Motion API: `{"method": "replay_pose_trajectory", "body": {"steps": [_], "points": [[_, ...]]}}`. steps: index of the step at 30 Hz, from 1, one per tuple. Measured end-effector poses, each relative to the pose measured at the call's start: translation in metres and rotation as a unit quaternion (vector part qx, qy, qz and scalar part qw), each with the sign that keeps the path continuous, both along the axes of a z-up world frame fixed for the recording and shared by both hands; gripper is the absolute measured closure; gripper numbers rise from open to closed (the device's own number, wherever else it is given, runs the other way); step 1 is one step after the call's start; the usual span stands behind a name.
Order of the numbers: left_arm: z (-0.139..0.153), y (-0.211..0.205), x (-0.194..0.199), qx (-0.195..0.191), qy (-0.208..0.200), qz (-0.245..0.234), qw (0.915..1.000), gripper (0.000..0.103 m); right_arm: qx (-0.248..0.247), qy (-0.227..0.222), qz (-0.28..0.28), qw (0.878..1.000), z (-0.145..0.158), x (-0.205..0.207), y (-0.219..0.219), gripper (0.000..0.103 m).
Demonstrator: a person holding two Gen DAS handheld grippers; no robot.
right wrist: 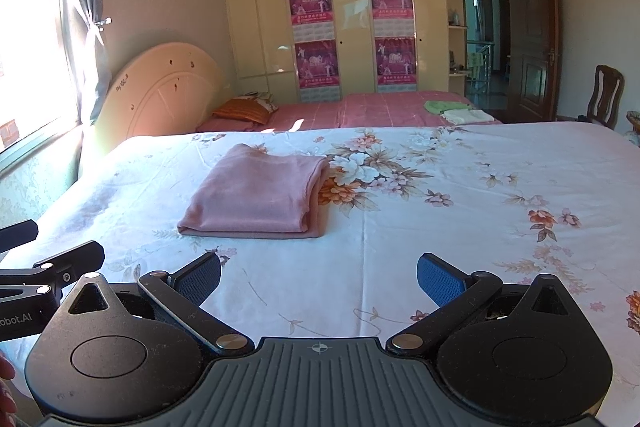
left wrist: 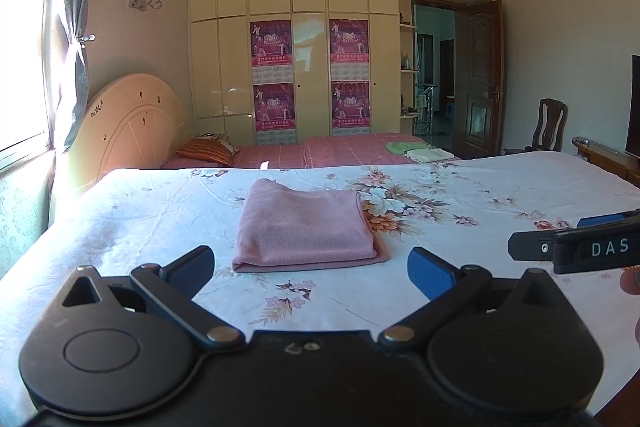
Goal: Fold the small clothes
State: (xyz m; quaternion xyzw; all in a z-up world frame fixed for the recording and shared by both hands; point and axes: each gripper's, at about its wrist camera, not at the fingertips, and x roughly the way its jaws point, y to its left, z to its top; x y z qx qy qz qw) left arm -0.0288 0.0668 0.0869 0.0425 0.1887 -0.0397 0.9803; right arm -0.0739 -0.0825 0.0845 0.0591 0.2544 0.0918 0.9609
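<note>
Apparently the pink garment (left wrist: 306, 227) lies folded on the floral sheet (left wrist: 460, 187), at twelve o'clock from the left gripper (left wrist: 312, 271) and eleven o'clock from the right gripper (right wrist: 319, 279). Both spread wide, empty. If tidying, press the layered near edge flat rather than pinching.

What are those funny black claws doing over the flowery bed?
A person is holding two grabber tools, one in each hand, to fold small clothes. The left gripper and the right gripper are both open and holding nothing, just above the flowered bedsheet. In front of them lies a pink cloth, already folded into a neat rectangle. Farther back, on the other bed, a green and a pale piece sit together.
</note>
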Motion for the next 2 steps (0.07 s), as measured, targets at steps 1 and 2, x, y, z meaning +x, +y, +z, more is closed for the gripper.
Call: {"method": "replay_pose_trajectory", "body": {"steps": [1, 2], "points": [[0.0002, 0.0007, 0.0008, 0.000, 0.000, 0.000, 1.0000, 0.000, 0.000, 0.000, 0.001, 1.000, -0.0001, 0.0005, 0.0003, 0.000], [0.0001, 0.0012, 0.0009, -0.001, 0.001, 0.000, 1.0000, 0.000, -0.001, 0.001, 0.002, 1.000, -0.0004, 0.0013, 0.0005, 0.000]]}}
